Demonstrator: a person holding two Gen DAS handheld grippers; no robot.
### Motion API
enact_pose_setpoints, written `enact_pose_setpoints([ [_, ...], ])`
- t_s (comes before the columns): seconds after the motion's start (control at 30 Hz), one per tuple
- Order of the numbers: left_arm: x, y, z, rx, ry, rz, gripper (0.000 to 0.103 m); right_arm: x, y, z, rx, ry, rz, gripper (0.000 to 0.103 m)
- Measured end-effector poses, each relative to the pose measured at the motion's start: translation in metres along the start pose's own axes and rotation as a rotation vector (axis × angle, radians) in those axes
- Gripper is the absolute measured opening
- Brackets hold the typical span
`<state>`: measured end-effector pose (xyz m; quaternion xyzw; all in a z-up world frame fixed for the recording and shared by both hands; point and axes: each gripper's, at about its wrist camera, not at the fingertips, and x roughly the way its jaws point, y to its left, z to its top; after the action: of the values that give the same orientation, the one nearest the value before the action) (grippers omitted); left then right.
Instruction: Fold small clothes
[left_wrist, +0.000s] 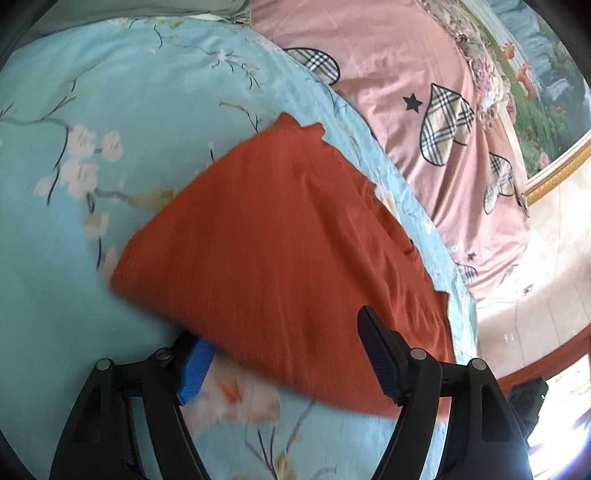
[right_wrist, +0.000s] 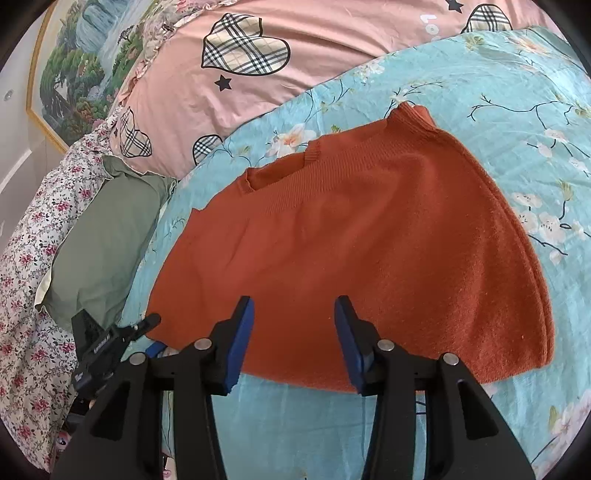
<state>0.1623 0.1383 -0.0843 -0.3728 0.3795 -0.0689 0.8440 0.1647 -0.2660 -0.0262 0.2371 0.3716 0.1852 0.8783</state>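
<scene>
Orange knit sweater (right_wrist: 369, 243) lies flat on the blue floral duvet (right_wrist: 498, 85), already folded into a wedge, w/ its ribbed collar (right_wrist: 413, 114) at the far end twd the pink heart-print quilt (right_wrist: 236, 92) and its wide hem nearest both grippers; long axis runs hem-to-collar, away from the cameras. Right gripper (right_wrist: 294, 339) hovers over the sweater's near hem, jaws spread, holding nothing. Left gripper (left_wrist: 284, 354) is at the sweater's other near corner, jaws spread wide; one blue pad (left_wrist: 194, 373) looks tucked under the hem edge, other finger above the knit, so prob. about to pinch, not yet closed. Risks, as I judge: left view is motion-blurred, so a fast close could grab only the top layer and peel the fold open; thick knit could slip from a shallow bite; uneven lift btw sides would skew the next fold off-axis. Green pillow (right_wrist: 107, 236) sits beside the sweater's far-left edge, clear of it.
</scene>
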Motion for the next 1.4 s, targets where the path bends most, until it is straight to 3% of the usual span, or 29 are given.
enact_pose_setpoints([
  [0.13,0.009,-0.001,0.015,-0.009,-0.038,0.032,0.067,0.001,-0.003,0.006,-0.003,-0.005,-0.005,0.050],
  [0.17,0.011,0.000,0.020,-0.009,-0.045,0.040,0.056,0.002,-0.004,0.009,-0.006,-0.005,-0.007,0.050],
  [0.2,0.013,-0.001,0.024,-0.006,-0.048,0.046,0.036,0.003,-0.006,0.011,-0.006,-0.004,-0.011,0.051],
  [0.27,0.017,-0.007,0.032,0.030,-0.034,0.041,0.014,0.006,-0.011,0.016,0.000,-0.002,-0.018,0.051],
  [0.33,0.011,-0.026,0.036,0.117,-0.059,0.052,0.012,0.009,-0.015,0.021,0.006,-0.002,-0.035,0.051],
  [0.5,0.000,-0.115,0.017,0.423,-0.081,0.035,0.011,0.007,-0.023,0.037,0.013,-0.014,-0.012,0.051],
  [0.63,0.011,-0.185,-0.023,0.653,-0.051,-0.011,0.011,0.005,-0.029,0.054,0.021,-0.005,-0.002,0.051],
  [0.7,0.030,-0.209,-0.050,0.750,-0.010,-0.015,0.011,0.007,-0.035,0.064,0.045,0.016,0.044,0.051],
  [0.87,0.083,-0.223,-0.098,0.861,0.114,0.052,0.011,0.029,-0.043,0.077,0.087,0.111,0.109,0.058],
  [1.07,0.087,-0.224,-0.108,0.894,0.090,0.094,0.012,0.076,-0.032,0.087,0.111,0.240,0.192,0.060],
  [1.27,0.088,-0.232,-0.128,1.022,0.049,0.187,0.012,0.125,-0.007,0.117,0.050,0.283,0.199,0.060],
  [1.3,0.088,-0.235,-0.130,1.045,0.042,0.200,0.012,0.130,-0.002,0.120,0.019,0.291,0.179,0.050],
  [1.33,0.086,-0.238,-0.131,1.059,0.035,0.208,0.012,0.134,0.002,0.123,-0.013,0.299,0.152,0.021],
  [1.4,0.080,-0.248,-0.129,1.074,0.027,0.186,0.012,0.129,0.005,0.131,-0.051,0.291,0.135,0.016],
])
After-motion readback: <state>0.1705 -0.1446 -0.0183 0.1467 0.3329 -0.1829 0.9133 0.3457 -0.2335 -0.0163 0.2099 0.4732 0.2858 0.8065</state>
